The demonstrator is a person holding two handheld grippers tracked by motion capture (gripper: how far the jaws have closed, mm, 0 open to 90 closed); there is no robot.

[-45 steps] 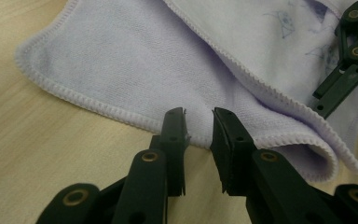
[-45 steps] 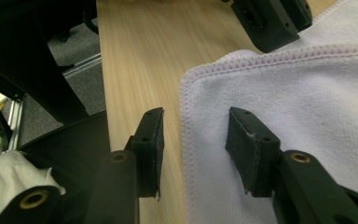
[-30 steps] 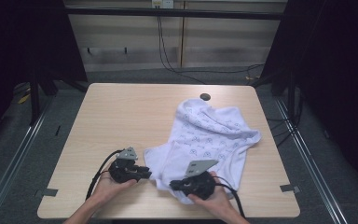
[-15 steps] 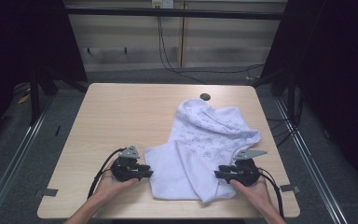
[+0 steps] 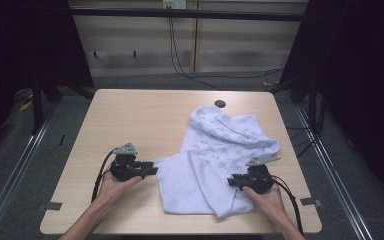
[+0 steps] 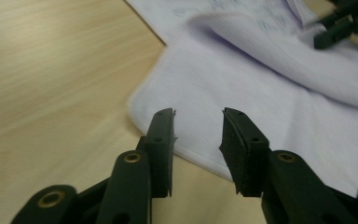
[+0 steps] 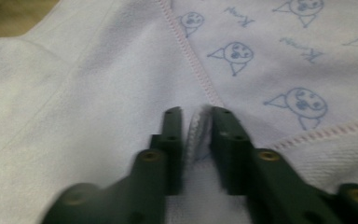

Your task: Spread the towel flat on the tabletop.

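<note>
From above, a white printed garment [image 5: 220, 160] lies rumpled across the right half of the pale wooden worktop [image 5: 130, 120], with the left gripper [image 5: 152, 170] at its lower-left corner and the right gripper [image 5: 231, 182] on its lower-right folds, a dark round plug [image 5: 220, 104] showing near the far edge. In the left gripper view, the left gripper [image 6: 198, 135] stands spread and has just been opening, its jaws either side of the garment's [image 6: 270, 84] near hem at frame centre, pads not yet pressing. In the right gripper view, the right gripper [image 7: 196, 116] has just been closing and pinches a raised ridge of the garment [image 7: 98, 93] beside a stitched seam. To do this well, the left should likely slide over the hem edge, catch a single layer, then close before either hand pulls outward.
</note>
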